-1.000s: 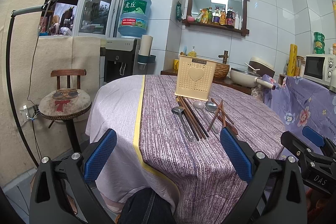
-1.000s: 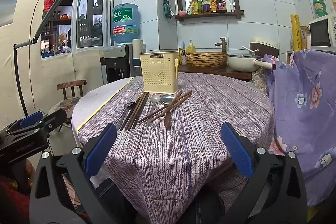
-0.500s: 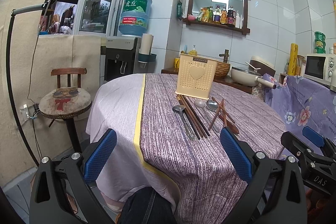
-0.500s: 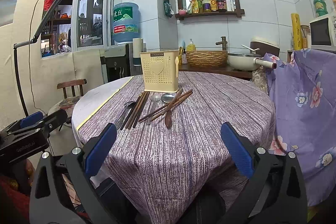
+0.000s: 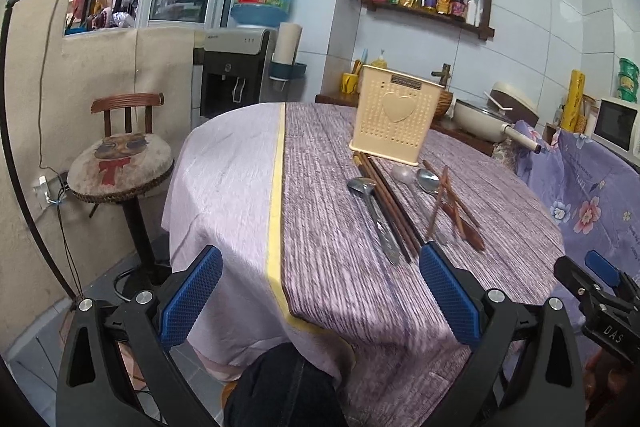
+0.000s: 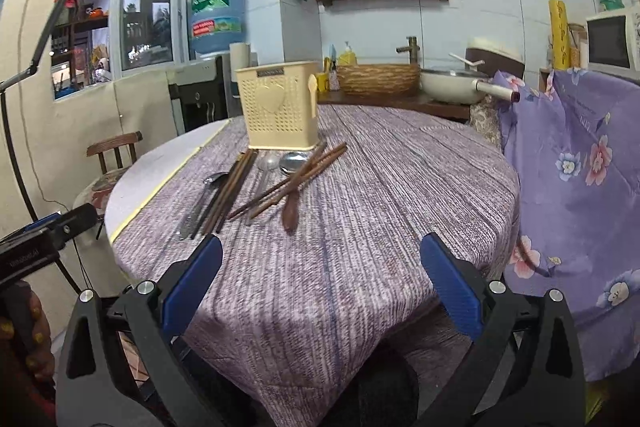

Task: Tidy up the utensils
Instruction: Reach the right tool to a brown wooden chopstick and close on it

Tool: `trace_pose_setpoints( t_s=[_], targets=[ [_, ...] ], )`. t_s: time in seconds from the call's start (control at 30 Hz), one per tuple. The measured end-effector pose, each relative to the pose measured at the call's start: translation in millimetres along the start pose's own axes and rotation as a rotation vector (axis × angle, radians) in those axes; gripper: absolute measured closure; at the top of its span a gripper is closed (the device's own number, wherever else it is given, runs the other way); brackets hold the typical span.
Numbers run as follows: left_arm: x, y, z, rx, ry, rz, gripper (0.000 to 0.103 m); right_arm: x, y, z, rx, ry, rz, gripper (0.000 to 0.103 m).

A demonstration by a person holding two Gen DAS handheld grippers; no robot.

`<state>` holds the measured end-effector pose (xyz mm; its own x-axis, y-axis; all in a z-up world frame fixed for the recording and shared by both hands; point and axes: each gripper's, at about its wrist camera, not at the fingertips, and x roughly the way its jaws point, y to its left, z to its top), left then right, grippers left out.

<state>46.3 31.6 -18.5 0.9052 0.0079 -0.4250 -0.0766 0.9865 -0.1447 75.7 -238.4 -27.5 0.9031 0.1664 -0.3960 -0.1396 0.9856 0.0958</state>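
Both the left tongs and the right tongs hang spread wide and empty near the round worktop's front edge. The utensils, spoons and chopsticks, lie loose just before the upright cream holder.

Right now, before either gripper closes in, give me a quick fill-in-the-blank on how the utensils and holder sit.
1. The cream holder stands upright, with a ____ shape raised on its front.
2. The wooden spoon lies on the ____, not in the holder.
3. The left gripper and the right gripper each have jaws that are ____ and hold nothing.
4. The metal spoon lies right beside a bundle of dark ____.

Missing words: heart; table; open; chopsticks
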Motion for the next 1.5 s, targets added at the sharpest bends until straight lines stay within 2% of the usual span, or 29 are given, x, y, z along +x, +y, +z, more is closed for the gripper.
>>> trace_pose_setpoints(
  t_s=[0.07, 0.2, 0.3, 0.4, 0.6, 0.7, 0.9, 0.97, 1.0, 1.07, 1.13, 1.3, 1.37, 1.5],
  targets=[
    [7.8, -0.8, 11.5, 0.025, 0.015, -0.001, 0.005, 12.2, -5.9, 8.8, -0.005, 0.024, 0.011, 0.005],
    [31.5, -11.2, 33.4, 0.073, 0.106, -0.041, 0.005, 42.8, -14.5, 28.7, -0.015, 0.108, 0.049, 0.005],
    [51.1, -20.3, 45.4, 0.13, 0.172, -0.042, 0.005, 63.8, -21.6, 41.3, 0.013, 0.165, 0.087, 0.005],
    [66.8, -25.4, 56.8, 0.175, 0.204, -0.011, 0.005, 83.9, -25.1, 52.2, 0.033, 0.213, 0.106, 0.005],
    [93.2, -17.4, 79.6, 0.108, 0.285, -0.039, 0.005, 114.3, -21.8, 71.3, 0.029, 0.27, 0.113, 0.007],
    [106.4, -14.1, 90.1, 0.062, 0.31, -0.047, 0.006, 127.4, -16.4, 81.1, 0.011, 0.28, 0.118, 0.013],
    [122.8, -18.4, 102.3, 0.075, 0.321, -0.046, 0.015, 163.9, -5.0, 105.5, -0.031, 0.306, 0.129, 0.037],
    [127.5, -18.8, 103.0, 0.082, 0.328, -0.037, 0.02, 180.2, -5.2, 112.6, -0.015, 0.327, 0.14, 0.045],
    [129.8, -18.8, 102.7, 0.081, 0.337, -0.039, 0.021, 190.7, -6.1, 116.6, -0.001, 0.345, 0.152, 0.046],
    [132.9, -16.9, 101.8, 0.073, 0.349, -0.043, 0.023, 210.3, -10.9, 125.0, 0.046, 0.373, 0.157, 0.059],
    [134.2, -15.6, 100.3, 0.077, 0.35, -0.034, 0.023, 231.7, -14.9, 135.0, 0.093, 0.402, 0.173, 0.065],
    [136.4, -12.0, 98.6, 0.087, 0.355, -0.019, 0.023, 276.0, -7.4, 147.5, 0.126, 0.473, 0.199, 0.076],
    [137.3, -10.2, 99.2, 0.093, 0.354, -0.009, 0.023, 288.0, -3.1, 147.4, 0.119, 0.491, 0.184, 0.082],
    [141.7, -7.1, 101.0, 0.099, 0.356, -0.004, 0.024, 307.4, 0.4, 142.0, 0.116, 0.534, 0.141, 0.084]
  ],
)
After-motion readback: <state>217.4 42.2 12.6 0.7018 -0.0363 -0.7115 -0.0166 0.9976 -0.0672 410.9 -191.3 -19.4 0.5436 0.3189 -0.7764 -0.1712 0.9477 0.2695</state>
